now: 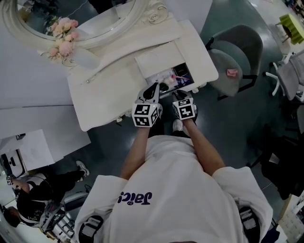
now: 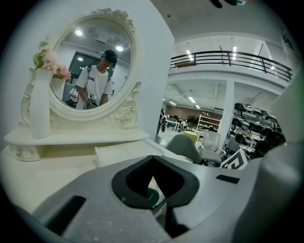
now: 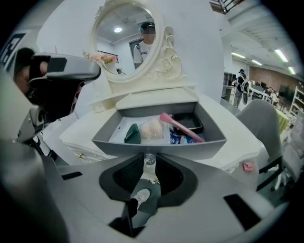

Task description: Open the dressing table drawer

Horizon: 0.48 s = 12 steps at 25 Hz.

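R hand-held gripper [image 3: 149, 165] tilts steeply down at the bench front, forearm stretched fwd from the body. L hand-held gripper [image 2: 152, 159] sits just beside it on its left, aimed flatter, over the bench top twd the mirror. Its jaws meet at the tips, clenched on nothing. Both forearms run side by side, roughly parallel.

Bench [image 1: 109, 97] is white, w/ an oval mirror [image 1: 71, 14] at the back and a grey chair [image 1: 237, 52] off to its right. Drawer [image 3: 156, 146] is at the bench's right end, pulled out twd the person, open. White vase [image 2: 40, 109] w/ pink flowers [image 2: 52, 66] stands at the mirror's left.

Inside the drawer: black tray [image 3: 189, 122], pink brush [image 3: 183, 129], pale puff [image 3: 153, 128], green item [image 3: 132, 134]. Clear knob [image 3: 149, 159] on the drawer front sits btwn the R jaws at their tips. Those jaws are apart, pads just beside the knob, released rather than gripping.
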Available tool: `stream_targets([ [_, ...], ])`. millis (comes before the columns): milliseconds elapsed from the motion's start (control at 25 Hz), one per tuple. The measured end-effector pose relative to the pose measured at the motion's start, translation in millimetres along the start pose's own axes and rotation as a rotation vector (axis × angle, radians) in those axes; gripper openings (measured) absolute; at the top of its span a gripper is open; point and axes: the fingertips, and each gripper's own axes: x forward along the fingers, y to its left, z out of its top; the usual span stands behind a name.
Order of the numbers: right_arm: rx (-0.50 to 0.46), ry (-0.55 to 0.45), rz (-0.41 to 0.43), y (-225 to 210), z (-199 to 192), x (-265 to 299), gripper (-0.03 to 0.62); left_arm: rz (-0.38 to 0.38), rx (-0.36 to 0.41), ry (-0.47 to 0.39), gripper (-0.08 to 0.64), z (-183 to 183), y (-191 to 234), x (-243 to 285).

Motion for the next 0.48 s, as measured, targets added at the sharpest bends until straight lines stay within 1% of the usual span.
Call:
stream_targets([
  [80, -0.002, -0.006, 0.004, -0.6, 7.4, -8.0, 0.083, 0.007, 0.004, -0.016, 0.014, 9.3, 3.9, -0.9],
  [160, 0.016, 0.016, 0.008, -1.8, 10.7, -14.1, 0.082, 0.015, 0.008, -0.038, 0.014, 22.1, 8.0, -2.7],
  [280, 0.037, 0.040, -0.014, -8.4, 18.8, -22.1, 0.078, 0.027, 0.018, -0.079, 0.014, 45.1, 15.2, -3.8],
  [360, 0.032, 0.010, -0.035, -14.6, 37.3, -29.7, 0.077, 0.035, 0.026, -0.107, 0.014, 61.0, 20.2, -4.5],
  [480, 0.041, -0.098, -0.041, -20.6, 81.3, -44.8, 0.072, 0.045, 0.035, -0.147, 0.014, 82.3, 25.6, -6.3],
])
